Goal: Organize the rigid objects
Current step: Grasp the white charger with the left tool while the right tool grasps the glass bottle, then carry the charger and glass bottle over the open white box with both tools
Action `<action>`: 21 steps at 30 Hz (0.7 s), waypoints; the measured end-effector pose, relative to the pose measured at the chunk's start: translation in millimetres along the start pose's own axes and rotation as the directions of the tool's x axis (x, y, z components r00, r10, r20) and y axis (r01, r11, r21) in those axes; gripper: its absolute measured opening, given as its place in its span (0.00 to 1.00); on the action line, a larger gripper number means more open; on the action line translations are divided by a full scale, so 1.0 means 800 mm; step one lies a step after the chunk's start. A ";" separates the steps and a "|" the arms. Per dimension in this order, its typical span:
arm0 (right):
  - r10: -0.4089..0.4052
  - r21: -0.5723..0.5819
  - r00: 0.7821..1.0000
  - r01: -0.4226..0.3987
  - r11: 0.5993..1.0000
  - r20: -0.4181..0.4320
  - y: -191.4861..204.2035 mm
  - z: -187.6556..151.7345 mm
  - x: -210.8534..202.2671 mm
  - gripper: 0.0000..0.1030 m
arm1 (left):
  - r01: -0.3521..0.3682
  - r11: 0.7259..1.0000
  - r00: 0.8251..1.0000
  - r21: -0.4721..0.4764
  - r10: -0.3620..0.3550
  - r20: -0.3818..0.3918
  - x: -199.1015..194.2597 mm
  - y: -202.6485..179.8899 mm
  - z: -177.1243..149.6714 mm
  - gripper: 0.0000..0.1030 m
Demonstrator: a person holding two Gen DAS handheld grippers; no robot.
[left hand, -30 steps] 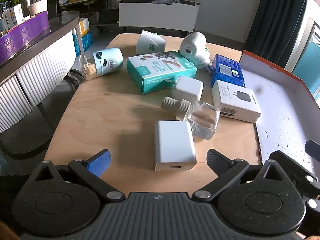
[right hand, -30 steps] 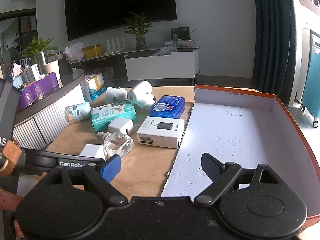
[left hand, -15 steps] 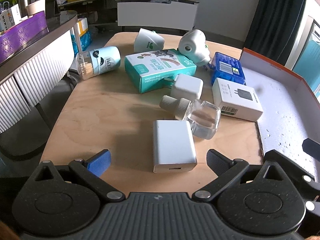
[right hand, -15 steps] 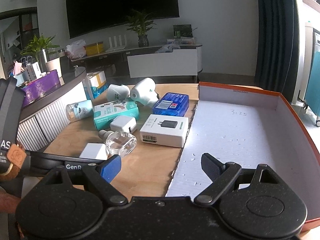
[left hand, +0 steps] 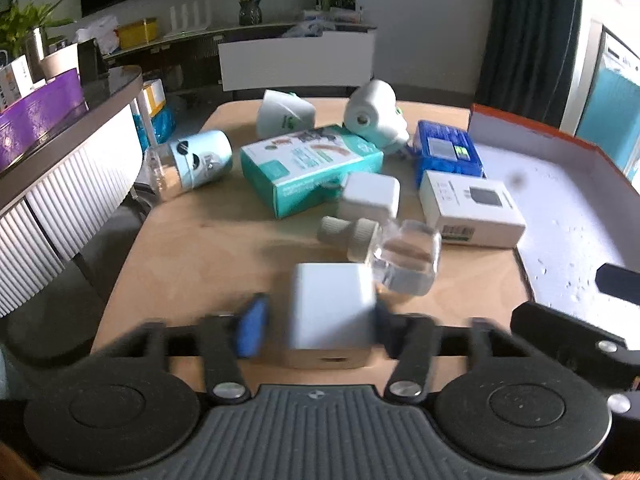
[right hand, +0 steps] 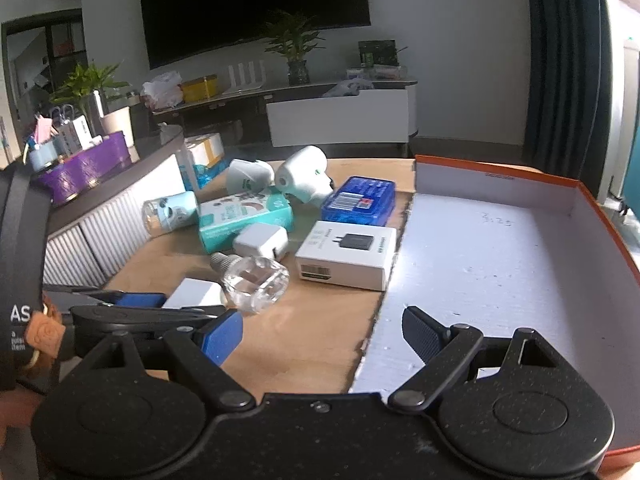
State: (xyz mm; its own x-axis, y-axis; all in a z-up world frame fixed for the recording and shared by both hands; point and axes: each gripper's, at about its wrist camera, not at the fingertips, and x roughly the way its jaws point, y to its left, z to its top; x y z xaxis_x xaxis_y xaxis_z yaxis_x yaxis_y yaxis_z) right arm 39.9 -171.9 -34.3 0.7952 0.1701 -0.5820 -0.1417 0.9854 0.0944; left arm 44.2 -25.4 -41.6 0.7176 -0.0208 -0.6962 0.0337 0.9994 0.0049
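left gripper [left hand: 316,330] fingers narrowed around the white charger block [left hand: 330,314] at the near edge of the table [left hand: 208,248]; right pad looks to be touching it, blue left pad [left hand: 251,330] just beside it, motion blur hides full contact. right gripper [right hand: 320,338] spread wide, holding nothing, over the near-left corner of the orange-rimmed box [right hand: 500,264]. clear bottle [left hand: 404,260] just beyond the block, touching or not unclear.
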 end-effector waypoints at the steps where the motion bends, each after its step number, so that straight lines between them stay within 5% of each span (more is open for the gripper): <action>1: 0.011 -0.010 1.000 -0.011 1.000 -0.010 0.002 0.003 0.004 0.99 | 0.004 1.000 1.000 -0.013 -0.004 -0.001 0.000 0.004 0.001 0.40; 10: 0.139 0.049 0.982 -0.134 0.990 -0.128 0.030 0.029 0.064 0.99 | -0.002 0.989 1.000 -0.151 0.005 0.022 -0.014 0.057 0.009 0.40; 17: 0.068 0.013 0.981 -0.067 0.998 -0.182 0.060 0.039 0.123 0.98 | -0.007 0.976 0.999 -0.216 0.015 0.033 -0.016 0.083 0.011 0.40; 19: 0.041 -0.026 0.984 -0.047 0.999 -0.173 0.066 0.039 0.131 0.91 | 0.000 0.975 0.999 -0.224 0.008 0.035 -0.017 0.085 0.012 0.40; 21: 0.012 -0.093 0.986 -0.028 0.995 -0.165 0.074 0.038 0.132 0.72 | 0.005 0.974 0.999 -0.226 0.003 0.037 -0.017 0.086 0.011 0.40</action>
State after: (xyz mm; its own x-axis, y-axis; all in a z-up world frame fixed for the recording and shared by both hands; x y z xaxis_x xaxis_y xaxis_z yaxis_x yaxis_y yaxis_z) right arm 133.4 -95.3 -65.1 0.6852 0.1782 -0.7062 -0.2177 0.9754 0.0349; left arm 43.2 43.5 -25.3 0.7431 -0.0183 -0.6689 -0.1204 0.9796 -0.1606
